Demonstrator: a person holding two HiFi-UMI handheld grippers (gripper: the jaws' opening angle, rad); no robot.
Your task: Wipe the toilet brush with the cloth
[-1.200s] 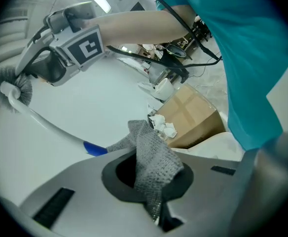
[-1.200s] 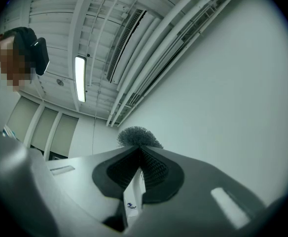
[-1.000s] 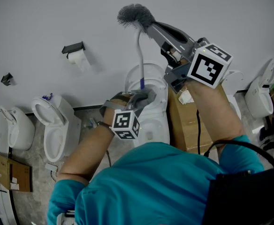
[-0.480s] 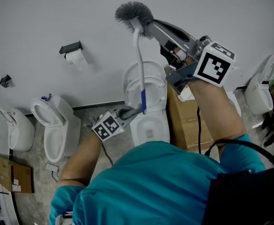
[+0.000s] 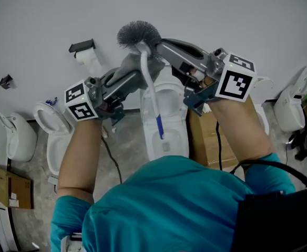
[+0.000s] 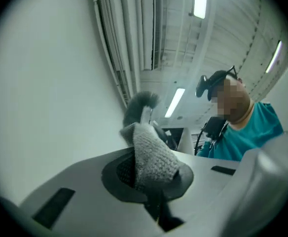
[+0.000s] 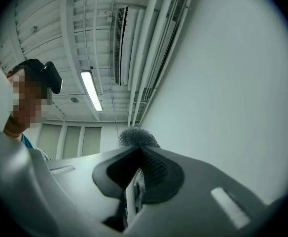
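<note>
Clamped brush [image 5: 139, 34] by its white stem in closed right gripper [image 5: 163, 46], bristle head just beyond the fingertips, pinched grey cloth [image 5: 134, 64] in shut left gripper [image 5: 127, 75], cloth bunched past those fingertips, against the stem under the bristles.

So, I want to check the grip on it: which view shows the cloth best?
The left gripper view: the cloth fills the middle, clamped in the left gripper, weave clear. The head view shows it only as a small grey lump beside the brush. The right gripper view does not show it.
</note>
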